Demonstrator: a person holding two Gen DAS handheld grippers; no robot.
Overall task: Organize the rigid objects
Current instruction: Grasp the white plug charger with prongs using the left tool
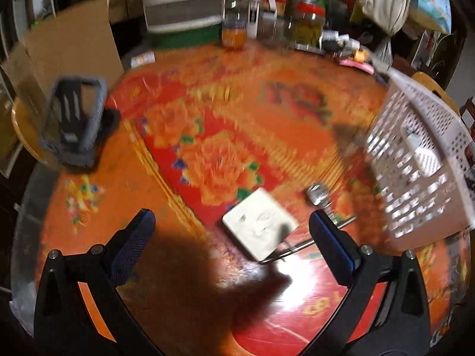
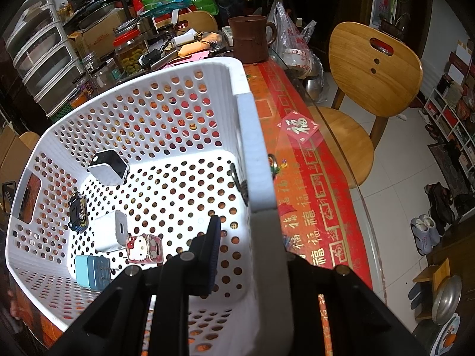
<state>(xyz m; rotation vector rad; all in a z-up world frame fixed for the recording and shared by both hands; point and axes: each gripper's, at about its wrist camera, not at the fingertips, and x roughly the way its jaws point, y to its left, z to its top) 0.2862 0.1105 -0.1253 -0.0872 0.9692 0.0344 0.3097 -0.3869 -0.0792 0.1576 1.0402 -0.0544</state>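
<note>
My left gripper (image 1: 231,237) stands with its jaws spread wide and nothing between the pads; the view from it is blurred. Far off to its left, at the table's edge, sits a grey slotted plastic holder (image 1: 74,121) with a dark base. Just ahead of the open jaws, slightly toward the right finger, lies a flat white square wall-socket plate (image 1: 261,227) on the red and orange flowered tablecloth (image 1: 207,136). A thin metal rod (image 1: 299,244) runs beside the plate's right edge, and a small shiny metal piece (image 1: 317,194) lies just beyond it, close to my right finger. Further right stands the white perforated plastic basket (image 1: 421,154), its wall near the gripper but apart from it.

My right gripper (image 2: 246,255) is clamped shut on the basket's near rim (image 2: 261,178), one finger inside the basket and the other outside it. Inside, to the left of that finger, lie a small dark toy car (image 2: 77,210), a black and white cube charger (image 2: 109,166), a white charger block (image 2: 111,231), a light blue plug adapter (image 2: 90,271) and a pink cartoon-cat charger (image 2: 145,249). A dark object (image 2: 240,187) I cannot make out hangs against the inner wall just ahead of the rim grip. Beyond the basket stands a brown ceramic mug (image 2: 252,38), and to the right of my gripper a wooden chair (image 2: 371,83).
</note>
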